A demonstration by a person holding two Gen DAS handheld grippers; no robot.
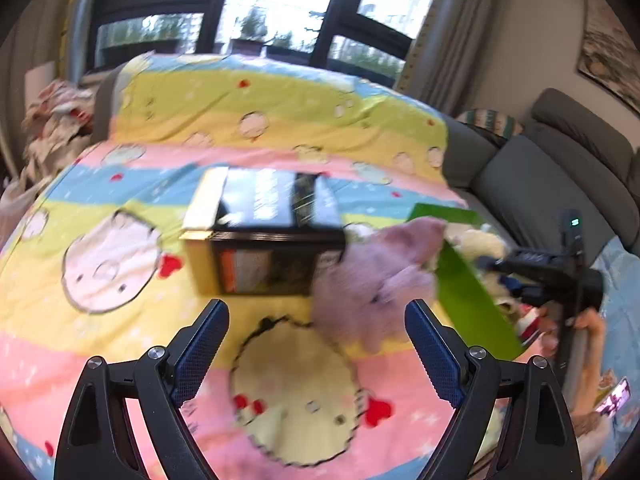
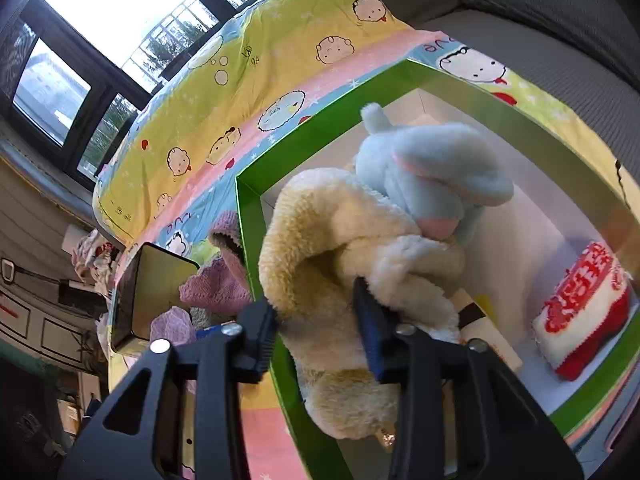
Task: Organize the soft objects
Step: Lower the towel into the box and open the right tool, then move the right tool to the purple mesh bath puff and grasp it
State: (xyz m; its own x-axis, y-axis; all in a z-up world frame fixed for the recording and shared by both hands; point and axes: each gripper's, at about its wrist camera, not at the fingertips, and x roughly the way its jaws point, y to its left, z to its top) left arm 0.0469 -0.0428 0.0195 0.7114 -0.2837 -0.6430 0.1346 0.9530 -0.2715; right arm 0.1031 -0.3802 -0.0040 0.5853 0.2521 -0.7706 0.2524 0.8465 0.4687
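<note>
My left gripper (image 1: 316, 312) hangs open over the cartoon blanket (image 1: 200, 120), nothing between its fingers. A purple plush toy (image 1: 372, 280) lies just ahead and to the right of it, leaning against the green box (image 1: 464, 288). In the right wrist view my right gripper (image 2: 316, 332) is shut on a cream plush toy (image 2: 340, 232) that hangs over the near rim of the green box (image 2: 248, 216). Inside the box lie a light blue plush (image 2: 432, 168) and a red-and-white knitted cushion (image 2: 584, 304). The purple plush (image 2: 224, 280) shows outside the box's left wall.
A black and yellow cardboard box (image 1: 260, 232) stands on the blanket left of the purple plush. A grey sofa (image 1: 540, 184) runs behind and to the right. Crumpled cloth (image 1: 52, 120) is piled at far left. A person's hand (image 1: 592, 320) holds the right gripper's handle.
</note>
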